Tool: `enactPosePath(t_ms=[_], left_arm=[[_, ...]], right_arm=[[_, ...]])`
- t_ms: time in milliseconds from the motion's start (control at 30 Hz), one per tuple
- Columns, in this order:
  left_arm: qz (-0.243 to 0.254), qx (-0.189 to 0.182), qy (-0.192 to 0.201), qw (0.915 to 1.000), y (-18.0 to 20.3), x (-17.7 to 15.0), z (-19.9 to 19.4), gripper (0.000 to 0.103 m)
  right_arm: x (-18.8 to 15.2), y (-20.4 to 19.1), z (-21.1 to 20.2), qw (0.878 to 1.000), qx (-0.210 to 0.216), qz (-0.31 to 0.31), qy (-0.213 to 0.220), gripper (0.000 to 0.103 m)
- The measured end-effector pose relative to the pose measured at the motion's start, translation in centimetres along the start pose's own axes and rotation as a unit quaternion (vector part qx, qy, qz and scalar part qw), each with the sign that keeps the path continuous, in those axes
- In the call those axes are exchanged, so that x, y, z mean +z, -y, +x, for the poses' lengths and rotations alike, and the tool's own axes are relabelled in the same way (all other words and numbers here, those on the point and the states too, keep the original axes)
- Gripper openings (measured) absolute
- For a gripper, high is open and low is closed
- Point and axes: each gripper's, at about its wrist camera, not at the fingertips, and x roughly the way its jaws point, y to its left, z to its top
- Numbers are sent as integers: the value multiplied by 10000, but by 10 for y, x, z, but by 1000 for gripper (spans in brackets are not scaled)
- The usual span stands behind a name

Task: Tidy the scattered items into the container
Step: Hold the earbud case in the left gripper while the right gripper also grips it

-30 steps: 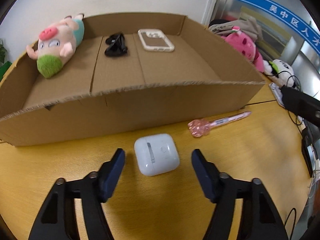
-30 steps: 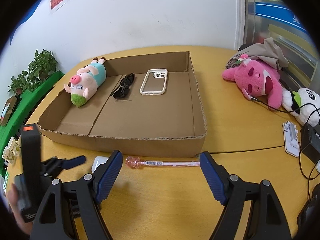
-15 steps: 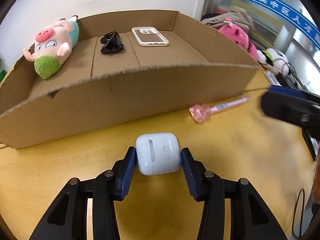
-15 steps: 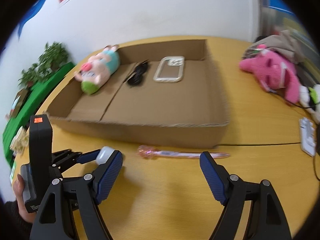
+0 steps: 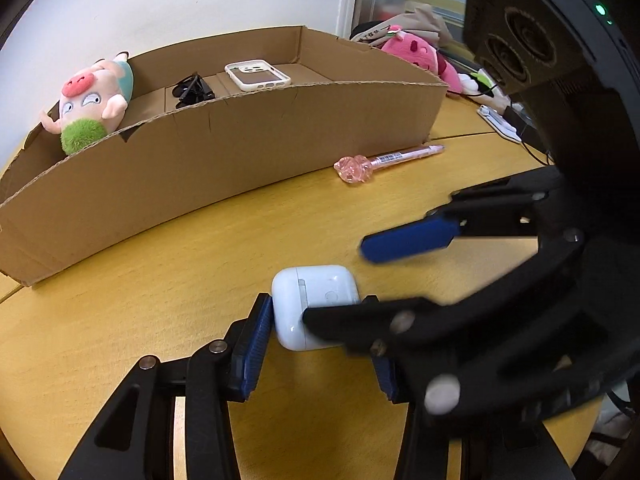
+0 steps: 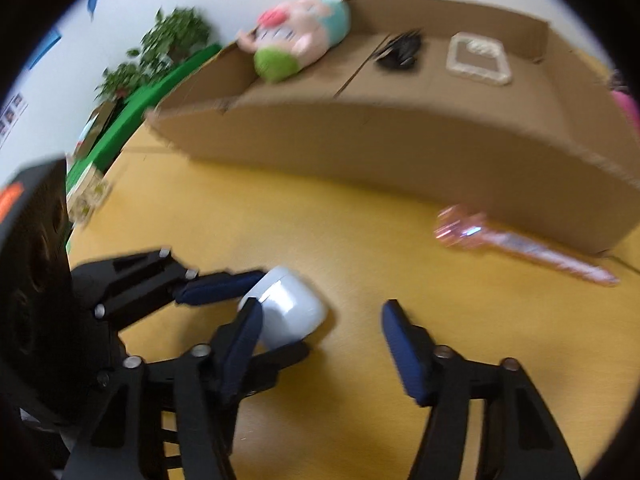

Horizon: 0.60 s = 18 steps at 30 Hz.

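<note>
On my bench (image 5: pixel 168 280) the earbud case (image 5: pixel 316 304) sits before the box (image 5: pixel 224 152); the pen (image 5: pixel 384 160) lies to its right along the box wall. In the box: plush pig (image 5: pixel 94 100) left, sunglasses (image 5: pixel 192 89) middle, phone case (image 5: pixel 257 75) right.

Earbud case (image 5: pixel 316 304): white, rounded, closed, lying on the table in front of the cardboard box (image 5: pixel 240 148).
Pink pen (image 5: pixel 384 160): crystal-topped, lying flat beside the box's front wall.
Box: shallow, open-topped.
</note>
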Motion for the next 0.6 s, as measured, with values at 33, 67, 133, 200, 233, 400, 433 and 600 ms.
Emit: enactPosePath(t_ms=[33,67,133,200,233,400,433,600], left_arm=[[36,3,25,10000,1,-1,-1,49],[46,-14,47,10000,2,-2,-2,49],[41,-30,81,10000,3,-4,-3,49],[86,13,97,9999,5,-5,-5,49],[96,42,118,9999,5,-6,-7,49],[-15,87,349,9994,-4,-4,-21,48],[-3,107,398,9992,-4,-3,-24,48],[134,296,587,9977,-4,2,-38,47]], right_arm=[[-1,-4,1,10000,83,-41,8,58],[-2,-8,2,9999,62,-110,-12,57],[-1,-12,4,9997,136,-176,-67,49],[-1,-15,4,9994,215,-216,-132,46],[-1,-16,4,9994,216,-222,-145,46],[4,-14,-13,9992,366,2,154,22],[5,-14,-17,9990,397,-12,196,22],[11,-28,-31,9988,293,-232,312,22]])
